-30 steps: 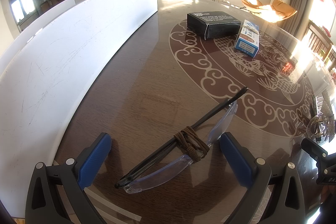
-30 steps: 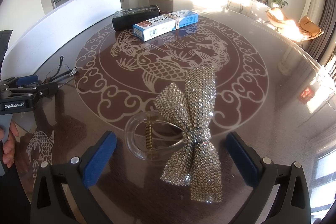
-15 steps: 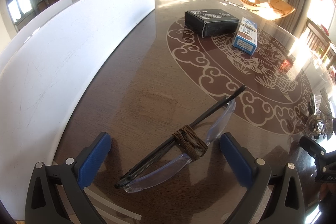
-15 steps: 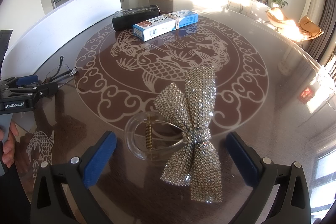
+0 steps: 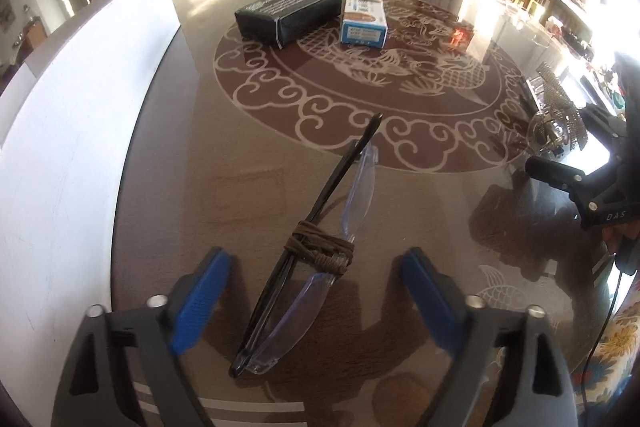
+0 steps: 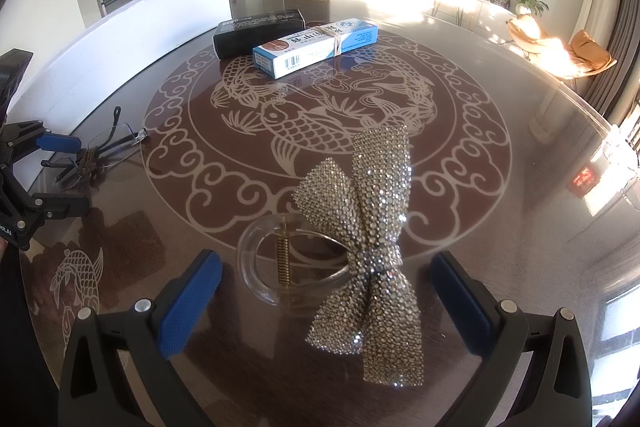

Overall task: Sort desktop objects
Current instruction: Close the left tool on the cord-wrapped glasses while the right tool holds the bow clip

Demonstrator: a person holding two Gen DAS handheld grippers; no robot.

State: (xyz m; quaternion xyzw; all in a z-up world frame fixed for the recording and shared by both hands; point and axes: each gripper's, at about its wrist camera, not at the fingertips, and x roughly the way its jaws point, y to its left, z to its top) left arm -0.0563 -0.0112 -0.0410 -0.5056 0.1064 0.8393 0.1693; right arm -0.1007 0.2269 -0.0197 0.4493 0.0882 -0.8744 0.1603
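The left gripper (image 5: pixel 312 291) hangs over the folded glasses (image 5: pixel 316 255), which lie on the glass-topped table (image 5: pixel 240 167) near its left edge, beside the white panel (image 5: pixel 72 131). Its blue pads stand closer together than a second ago: the jaws have just been closing, and the glasses sit between them, yet neither pad touches the frame; a clear gap shows on each side. The view has also rolled since the earlier frame, so the glasses now run more steeply up the picture, with the brown cord (image 5: pixel 320 247) wound around their middle just ahead of the pads.

The right gripper (image 6: pixel 324 299) is unchanged from before, its jaws spread wide around the rhinestone bow hair clip (image 6: pixel 372 239), gripping nothing. The clip rests near the front edge of the table, its clear ring (image 6: pixel 256 267) lying between the fingers and apart from both.

Toward the far edge, the black box (image 5: pixel 288 13) and the blue-and-white box (image 5: pixel 364 15) lie side by side where they were, touching or nearly so. From the right wrist view, the left gripper's pad (image 6: pixel 60 143) appears just beside the glasses (image 6: pixel 96 155).
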